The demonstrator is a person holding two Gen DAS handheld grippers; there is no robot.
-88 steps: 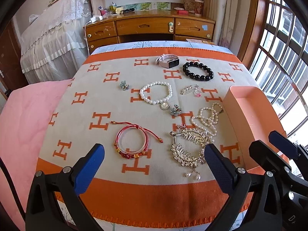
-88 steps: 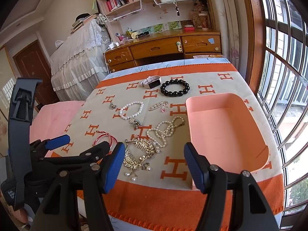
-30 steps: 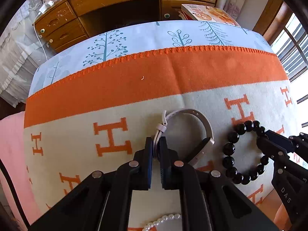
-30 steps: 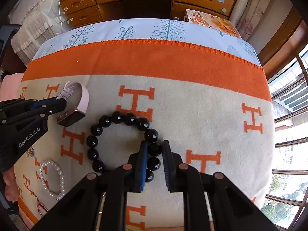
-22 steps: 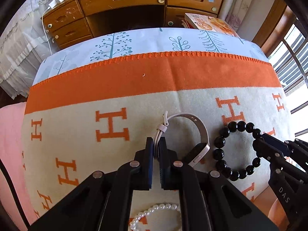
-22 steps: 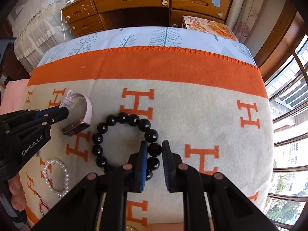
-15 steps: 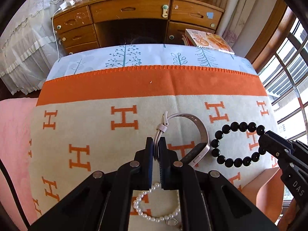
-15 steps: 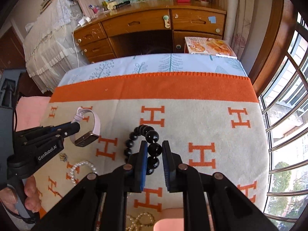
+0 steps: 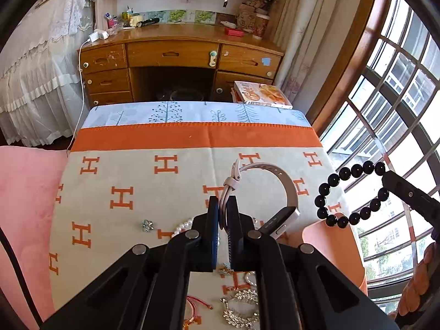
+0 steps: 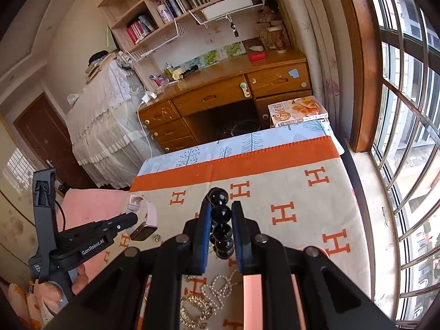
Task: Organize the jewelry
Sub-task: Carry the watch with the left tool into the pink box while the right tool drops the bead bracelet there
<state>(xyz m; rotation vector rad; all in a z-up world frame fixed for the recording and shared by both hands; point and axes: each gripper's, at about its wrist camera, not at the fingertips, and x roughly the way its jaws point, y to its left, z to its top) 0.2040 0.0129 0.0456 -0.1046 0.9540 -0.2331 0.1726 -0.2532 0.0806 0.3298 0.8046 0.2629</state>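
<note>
The watch hangs over the blanket, its soft light strap pinched in the left gripper, a sound hold. The bead bracelet, hard and slippery, dangles clamped in the right gripper near the pink tray.

You saw glossy black beads, a matt rubbery watch strap, a woolly blanket and a varnished wooden desk
</note>
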